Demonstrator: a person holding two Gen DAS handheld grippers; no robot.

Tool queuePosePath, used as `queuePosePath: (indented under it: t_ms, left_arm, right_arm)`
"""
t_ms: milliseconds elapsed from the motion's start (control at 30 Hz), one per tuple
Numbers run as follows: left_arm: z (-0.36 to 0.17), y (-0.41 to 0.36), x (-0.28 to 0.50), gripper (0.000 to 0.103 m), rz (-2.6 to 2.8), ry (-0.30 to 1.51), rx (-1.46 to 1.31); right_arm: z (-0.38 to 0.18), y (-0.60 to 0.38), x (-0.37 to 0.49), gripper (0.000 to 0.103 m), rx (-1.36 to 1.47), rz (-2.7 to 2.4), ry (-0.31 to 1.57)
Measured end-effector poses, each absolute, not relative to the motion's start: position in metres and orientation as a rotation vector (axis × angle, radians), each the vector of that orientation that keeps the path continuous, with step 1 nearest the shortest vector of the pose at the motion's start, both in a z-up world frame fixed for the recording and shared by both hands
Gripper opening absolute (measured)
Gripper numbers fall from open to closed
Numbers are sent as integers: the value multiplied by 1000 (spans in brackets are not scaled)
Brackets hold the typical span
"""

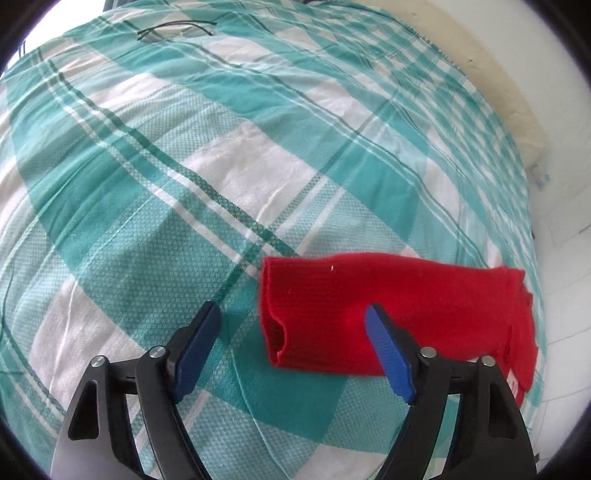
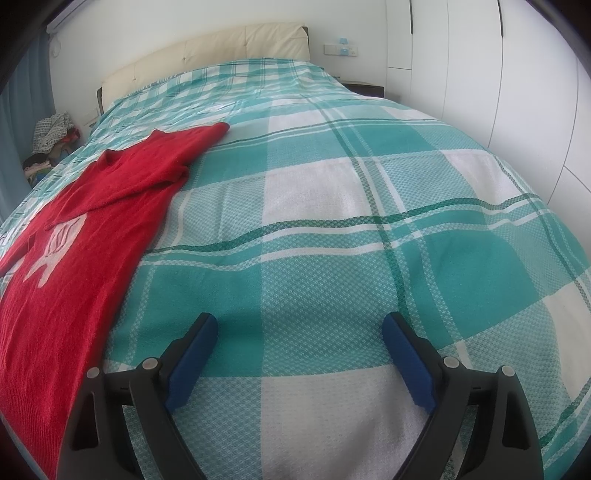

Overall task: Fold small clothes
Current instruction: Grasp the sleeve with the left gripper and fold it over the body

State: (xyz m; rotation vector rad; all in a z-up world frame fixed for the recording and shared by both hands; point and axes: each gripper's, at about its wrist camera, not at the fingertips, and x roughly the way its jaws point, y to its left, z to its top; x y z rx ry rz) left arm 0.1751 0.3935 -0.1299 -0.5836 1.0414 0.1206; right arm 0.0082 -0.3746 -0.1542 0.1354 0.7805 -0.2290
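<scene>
A small red knit sweater lies on the teal and white checked bed cover. In the left wrist view its sleeve (image 1: 388,302) stretches across the lower right, cuff end pointing left. My left gripper (image 1: 293,317) is open and empty, just above the cuff, with the right finger over the sleeve. In the right wrist view the sweater (image 2: 74,236) lies flat at the left, with a white pattern on its front and one sleeve folded across the chest. My right gripper (image 2: 299,325) is open and empty over bare bed cover, to the right of the sweater.
The bed cover (image 2: 332,206) fills both views. A cream headboard (image 2: 207,55) stands at the far end. A pile of clothes (image 2: 51,136) sits beside the bed at the far left. White wardrobe doors (image 2: 498,74) line the right. A thin black cable (image 1: 173,29) lies on the cover.
</scene>
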Motion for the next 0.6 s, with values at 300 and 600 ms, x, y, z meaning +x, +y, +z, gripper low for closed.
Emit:
queuePosePath:
  t_ms: [300, 600]
  left_arm:
    - [-128, 389, 179, 3, 75, 1039, -606]
    - [37, 257, 196, 2, -278, 798, -442]
  right_arm:
    - [-155, -374, 11, 91, 127, -233, 782]
    - [-157, -376, 14, 94, 133, -222, 781]
